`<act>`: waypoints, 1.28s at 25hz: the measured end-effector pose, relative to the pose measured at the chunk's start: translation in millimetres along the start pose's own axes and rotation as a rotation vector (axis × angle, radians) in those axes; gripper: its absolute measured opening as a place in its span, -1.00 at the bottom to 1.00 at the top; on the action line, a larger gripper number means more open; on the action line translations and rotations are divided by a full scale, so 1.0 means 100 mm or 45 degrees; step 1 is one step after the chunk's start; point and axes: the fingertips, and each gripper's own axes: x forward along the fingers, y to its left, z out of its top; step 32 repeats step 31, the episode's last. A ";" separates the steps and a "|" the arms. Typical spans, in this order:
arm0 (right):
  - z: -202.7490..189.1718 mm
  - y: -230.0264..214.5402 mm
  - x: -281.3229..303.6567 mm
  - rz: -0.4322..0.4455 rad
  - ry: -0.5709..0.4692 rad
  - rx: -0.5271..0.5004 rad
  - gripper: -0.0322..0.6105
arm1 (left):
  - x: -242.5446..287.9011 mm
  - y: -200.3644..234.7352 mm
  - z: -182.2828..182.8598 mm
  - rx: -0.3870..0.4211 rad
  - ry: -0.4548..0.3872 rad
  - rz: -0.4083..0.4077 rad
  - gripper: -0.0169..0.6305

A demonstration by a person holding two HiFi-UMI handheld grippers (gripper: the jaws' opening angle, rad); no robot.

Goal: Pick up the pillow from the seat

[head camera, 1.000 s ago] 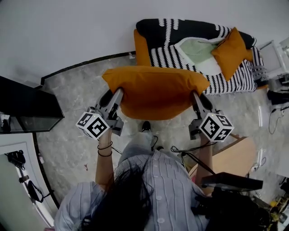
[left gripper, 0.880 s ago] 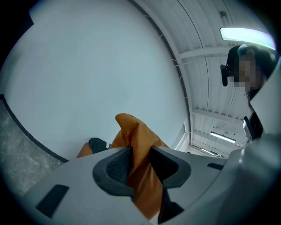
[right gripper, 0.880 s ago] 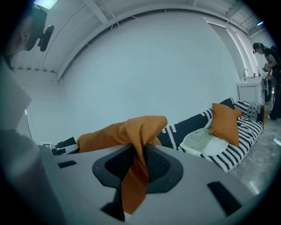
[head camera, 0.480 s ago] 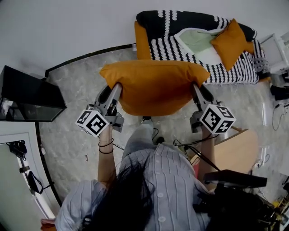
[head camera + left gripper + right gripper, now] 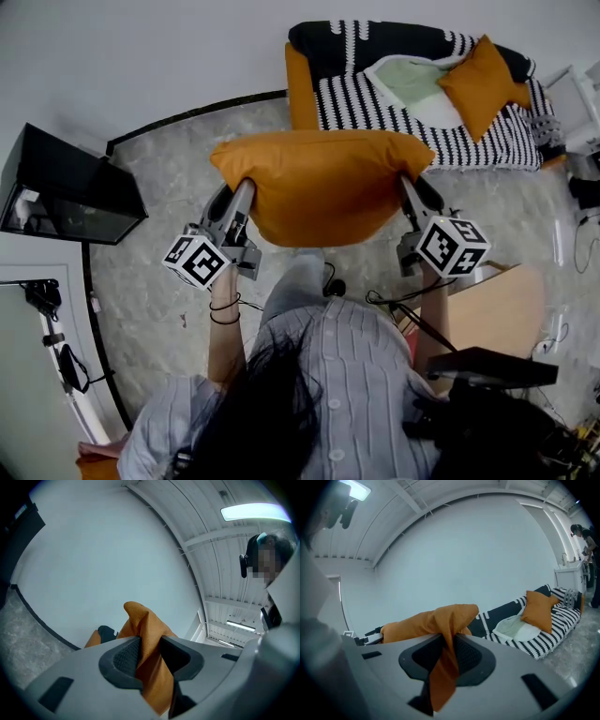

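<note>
left gripper (image 5: pixel 247 190) clamped, right gripper (image 5: pixel 406 185) clamped, forearms outstretched

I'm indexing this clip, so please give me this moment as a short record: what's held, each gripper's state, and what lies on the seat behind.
held thing: orange pillow, up in front of the person
left gripper: shut on one end of the pillow
right gripper: shut on its other end
seat: striped sofa, apart from the held pillow
on the seat: second orange pillow, pale cloth
</note>
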 end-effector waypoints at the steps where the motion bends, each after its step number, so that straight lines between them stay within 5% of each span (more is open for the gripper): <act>1: -0.02 0.01 -0.04 0.003 -0.002 0.000 -0.62 | -0.05 -0.03 -0.02 0.001 -0.001 -0.001 -0.51; 32: -0.14 0.02 -0.28 0.014 0.003 -0.009 -0.62 | -0.29 -0.19 -0.15 -0.018 -0.002 0.026 -0.51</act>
